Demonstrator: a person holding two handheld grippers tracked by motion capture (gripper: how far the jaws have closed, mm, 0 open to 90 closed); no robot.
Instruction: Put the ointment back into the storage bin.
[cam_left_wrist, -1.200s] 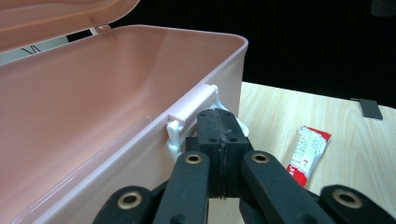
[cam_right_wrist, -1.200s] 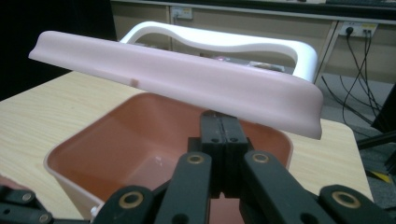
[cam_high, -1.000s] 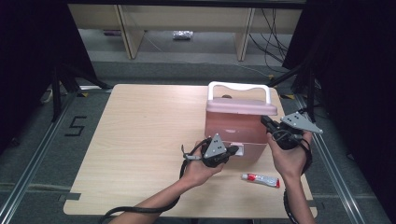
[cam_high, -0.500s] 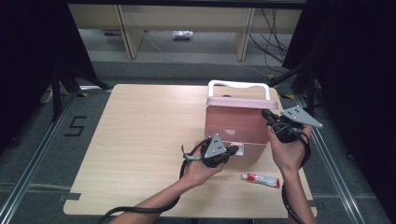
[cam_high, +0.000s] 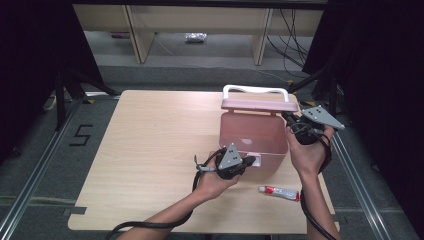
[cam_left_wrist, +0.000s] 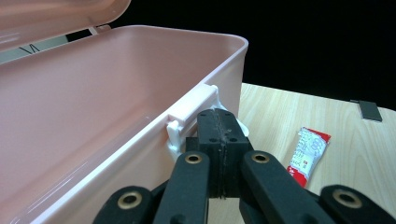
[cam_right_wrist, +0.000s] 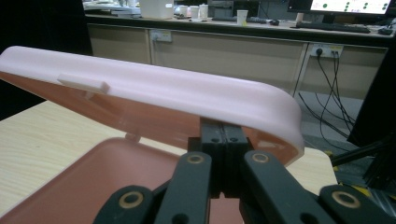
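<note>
A pink plastic box stands at the table's right with its lid tilted up and its white handle behind. My right gripper is shut, its tips tucked under the lid's right front edge and propping it above the hollow inside. My left gripper is shut with nothing between its jaws. Its tips rest against the white latch on the box's front wall.
A small red and white tube lies on the table near the front right, beside the box; it also lies to the right in the left gripper view. The wooden table spreads bare to the left. Shelving and cables stand beyond the far edge.
The lid has swung further up, so more of the box's inside shows. My right gripper has risen slightly with it. The left gripper has stayed at the latch.
</note>
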